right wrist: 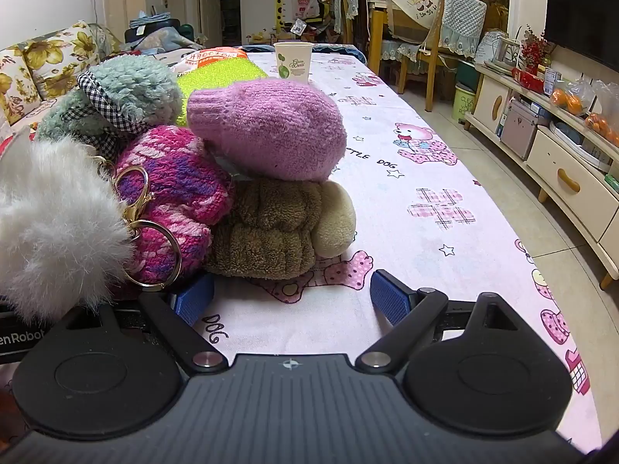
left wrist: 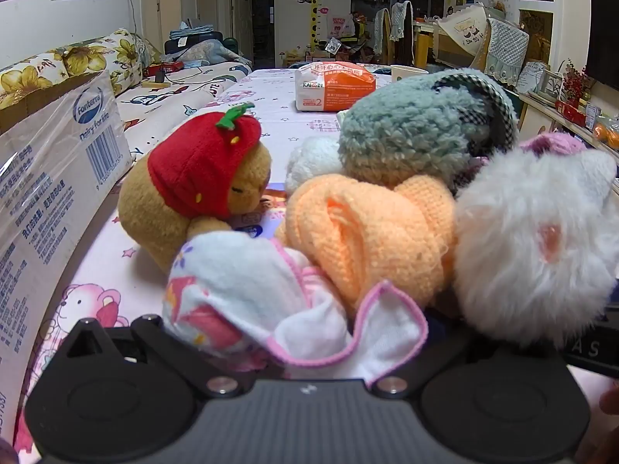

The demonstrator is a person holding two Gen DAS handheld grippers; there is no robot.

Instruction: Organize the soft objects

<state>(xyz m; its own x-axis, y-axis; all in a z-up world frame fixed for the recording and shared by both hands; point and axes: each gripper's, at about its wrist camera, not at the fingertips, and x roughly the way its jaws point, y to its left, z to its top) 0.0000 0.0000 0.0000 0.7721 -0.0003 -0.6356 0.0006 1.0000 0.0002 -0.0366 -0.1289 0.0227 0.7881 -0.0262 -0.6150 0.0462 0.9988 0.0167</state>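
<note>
A heap of soft toys (right wrist: pixel 267 127) is sitting left of centre on the table (right wrist: pixel 425 193), a cardboard box (left wrist: pixel 46 178) flanking it. Both the left gripper (left wrist: pixel 301 332) and right gripper (right wrist: pixel 292 301) are gaping wide, empty.

Soft toys and knitwear heaped on a pink cartoon-print tablecloth (left wrist: pixel 116 255), seen close over the left gripper (left wrist: pixel 294 332)

A white cloth with pink trim (left wrist: pixel 271 309) lies right in front of the gripper body, hiding its fingertips; behind it an orange knitted piece (left wrist: pixel 371 232) leans against a white furry pom-pom (left wrist: pixel 534 243); a grey-green fuzzy item with checked trim (left wrist: pixel 410 139) sits on top; a tan plush in a red strawberry cap (left wrist: pixel 197 178) lies to the left, near a cardboard carton (left wrist: pixel 50 193); an orange-and-white packet (left wrist: pixel 332 85) rests well behind.
</note>
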